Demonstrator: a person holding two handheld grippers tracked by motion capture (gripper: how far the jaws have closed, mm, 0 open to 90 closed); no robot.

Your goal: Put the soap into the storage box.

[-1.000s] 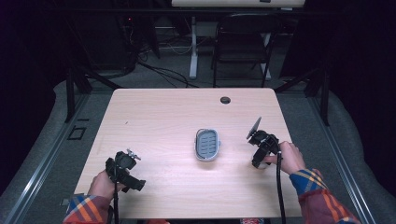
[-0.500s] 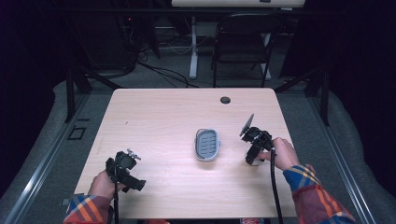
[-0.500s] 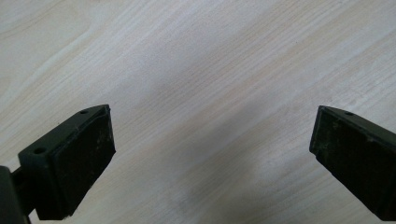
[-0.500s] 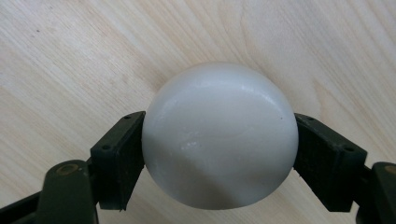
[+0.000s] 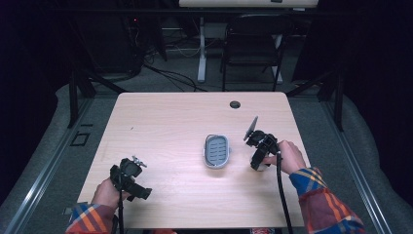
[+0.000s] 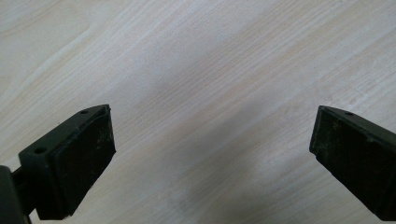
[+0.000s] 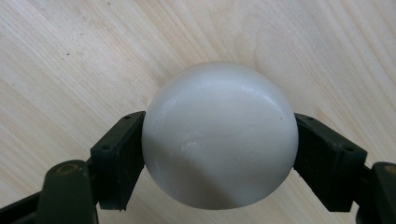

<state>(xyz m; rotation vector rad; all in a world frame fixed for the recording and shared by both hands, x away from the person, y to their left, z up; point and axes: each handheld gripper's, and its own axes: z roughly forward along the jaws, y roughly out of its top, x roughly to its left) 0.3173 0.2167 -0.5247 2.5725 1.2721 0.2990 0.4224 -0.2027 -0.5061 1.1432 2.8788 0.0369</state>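
A smooth white rounded object sits between the two black pads of my right gripper, which is shut on it just above the wood. In the high view that right gripper points down, right of a grey oval dish at the table's middle, with a bit of the white object showing under it. My left gripper is held near the front left of the table. Its jaws stand wide apart over bare wood in the left gripper view, so the left gripper is open and holds nothing.
The light wooden table has a dark round cable hole near its far edge. A black chair and cables stand on the floor behind the table. A cable trails from each gripper toward the front edge.
My right gripper has carried the white object a short way left, closer to the grey dish. The left gripper has stayed where it was.
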